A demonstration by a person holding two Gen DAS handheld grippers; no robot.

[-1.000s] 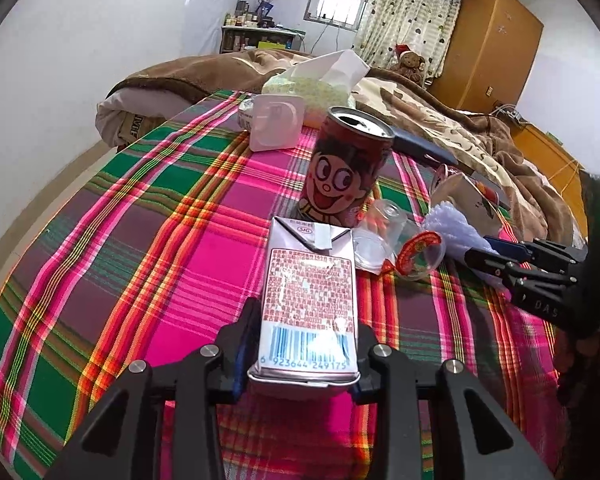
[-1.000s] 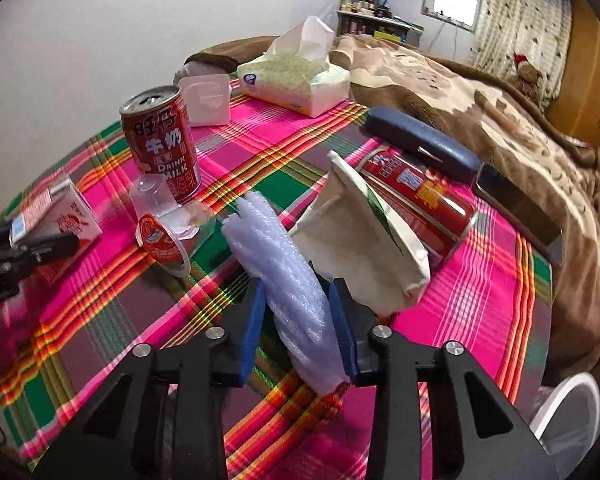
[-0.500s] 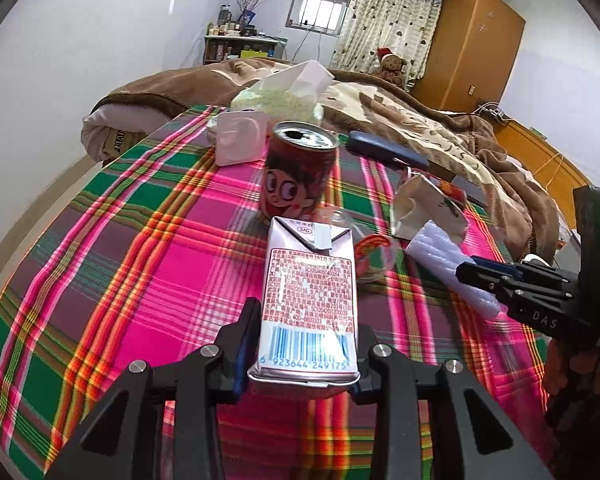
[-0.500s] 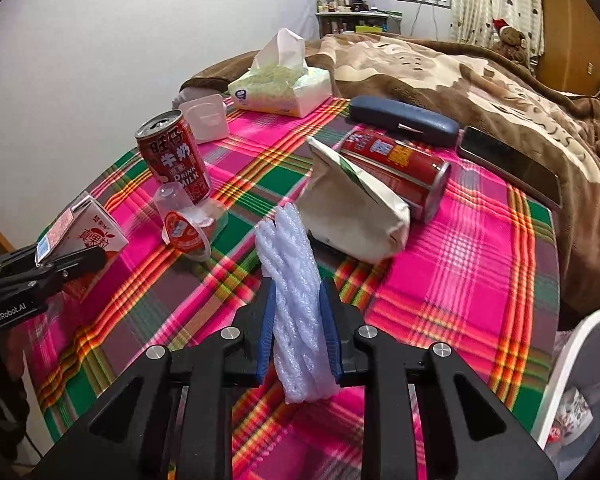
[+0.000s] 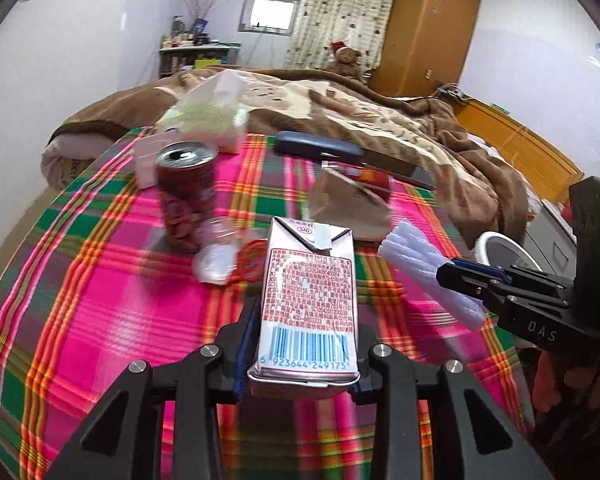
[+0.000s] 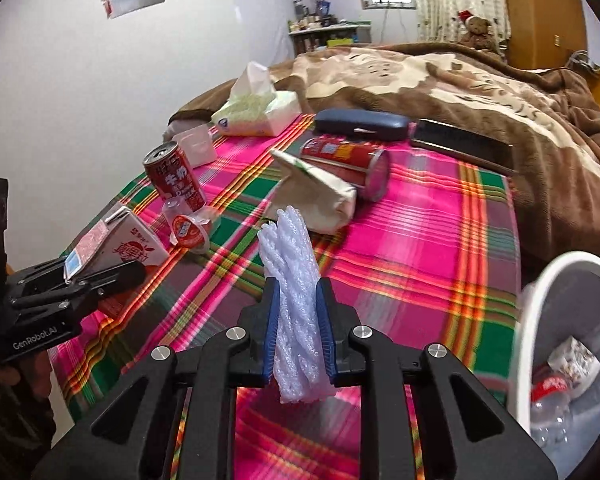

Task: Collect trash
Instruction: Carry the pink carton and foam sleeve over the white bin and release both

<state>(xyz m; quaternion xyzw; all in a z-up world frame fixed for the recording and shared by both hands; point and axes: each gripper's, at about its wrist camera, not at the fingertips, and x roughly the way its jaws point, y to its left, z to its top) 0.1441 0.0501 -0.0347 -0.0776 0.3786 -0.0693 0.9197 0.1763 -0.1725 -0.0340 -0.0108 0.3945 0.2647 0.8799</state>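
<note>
Both claws had lifted higher: left claw (image 5: 304, 344) gripped the juice carton (image 5: 309, 304), right claw (image 6: 299, 332) the foam netting (image 6: 294, 280). Only the right view showed the bin (image 6: 540, 300) at four o'clock.

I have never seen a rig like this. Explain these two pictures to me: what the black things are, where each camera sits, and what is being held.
A person holds a two-finger gripper in each hand; each carries a forward-looking fisheye camera. The left camera shows the left gripper shut on a drink carton. The right camera shows the right gripper shut on a white foam net. On the plaid blanket lie a standing red can, a jelly cup, a paper bag, and a tipped red can. A white bin stands at right.
</note>
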